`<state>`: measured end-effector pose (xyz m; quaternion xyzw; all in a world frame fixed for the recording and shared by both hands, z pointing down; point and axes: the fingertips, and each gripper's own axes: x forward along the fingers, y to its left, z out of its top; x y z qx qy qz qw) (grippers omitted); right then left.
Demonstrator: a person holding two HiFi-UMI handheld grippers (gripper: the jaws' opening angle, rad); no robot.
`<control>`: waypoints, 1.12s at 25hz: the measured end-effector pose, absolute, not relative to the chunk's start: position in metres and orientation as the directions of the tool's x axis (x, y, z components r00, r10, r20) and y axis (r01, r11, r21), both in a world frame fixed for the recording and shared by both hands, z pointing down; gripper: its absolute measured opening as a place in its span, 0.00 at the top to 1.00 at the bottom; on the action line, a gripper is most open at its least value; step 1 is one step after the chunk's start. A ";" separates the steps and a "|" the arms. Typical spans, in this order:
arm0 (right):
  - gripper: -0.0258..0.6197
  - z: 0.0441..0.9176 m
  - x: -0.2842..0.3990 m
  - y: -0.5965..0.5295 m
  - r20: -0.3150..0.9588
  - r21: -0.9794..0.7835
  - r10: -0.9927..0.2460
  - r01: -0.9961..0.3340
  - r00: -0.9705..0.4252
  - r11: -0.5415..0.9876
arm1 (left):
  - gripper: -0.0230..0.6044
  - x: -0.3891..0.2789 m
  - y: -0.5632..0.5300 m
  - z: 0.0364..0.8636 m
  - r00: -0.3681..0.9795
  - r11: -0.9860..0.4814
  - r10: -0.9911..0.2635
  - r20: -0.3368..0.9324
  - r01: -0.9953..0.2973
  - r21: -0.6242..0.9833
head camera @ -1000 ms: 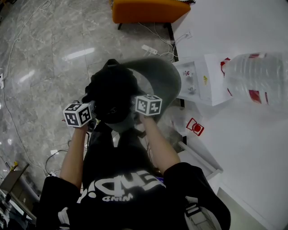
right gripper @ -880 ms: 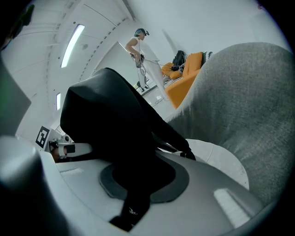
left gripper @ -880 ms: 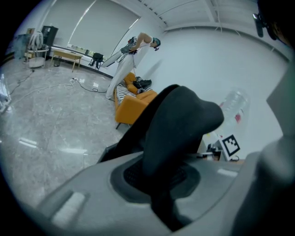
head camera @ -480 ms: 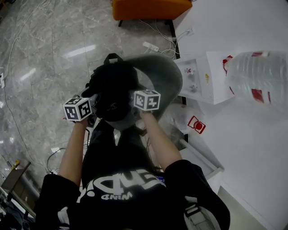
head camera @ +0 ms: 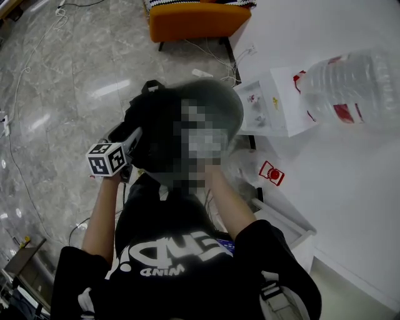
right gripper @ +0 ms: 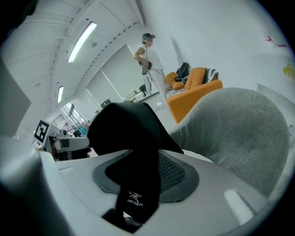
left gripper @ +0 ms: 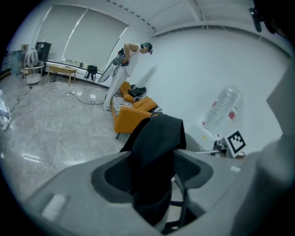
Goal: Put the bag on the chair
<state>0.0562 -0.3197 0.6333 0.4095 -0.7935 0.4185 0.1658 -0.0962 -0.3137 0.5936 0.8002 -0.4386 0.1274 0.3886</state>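
A black bag (head camera: 156, 128) rests on the grey chair (head camera: 222, 103), just in front of the person. My left gripper (head camera: 133, 141) is at the bag's left side. In the left gripper view the bag's black strap (left gripper: 154, 156) drapes over one pad while the jaws of the left gripper (left gripper: 184, 156) are opening, with nothing pressing on the strap. A mosaic patch hides my right gripper in the head view. In the right gripper view the logo strap (right gripper: 136, 184) lies loose across the lower pad, and the jaws of the right gripper (right gripper: 106, 179) are opening too.
An orange sofa (head camera: 197, 15) stands beyond the chair. A white water dispenser (head camera: 275, 106) with a big clear bottle (head camera: 350, 87) sits against the wall on the right. A power strip (head camera: 201, 73) and cables lie on the marble floor. A person (left gripper: 131, 57) stands far off.
The bag stays on the chair. The left gripper's cube has barely moved. The head view has shifted a little, and a mosaic patch now covers the right gripper's cube.
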 end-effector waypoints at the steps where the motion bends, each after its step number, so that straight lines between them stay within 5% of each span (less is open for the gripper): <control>1: 0.71 0.623 0.058 -0.317 0.591 -0.532 -0.522 -0.784 -0.615 0.321 | 0.51 -0.096 -0.310 0.585 0.582 -0.317 -0.613 0.534 -0.800 0.509; 21: 0.76 0.438 0.068 -0.238 0.301 -0.455 -0.622 -0.682 -0.723 0.573 | 0.58 -0.051 -0.236 0.424 0.661 -0.576 -0.675 0.328 -0.750 0.326; 28: 0.83 0.423 0.086 -0.213 0.251 -0.440 -0.685 -0.711 -0.684 0.549 | 0.81 -0.058 -0.212 0.406 0.656 -0.568 -0.713 0.249 -0.748 0.343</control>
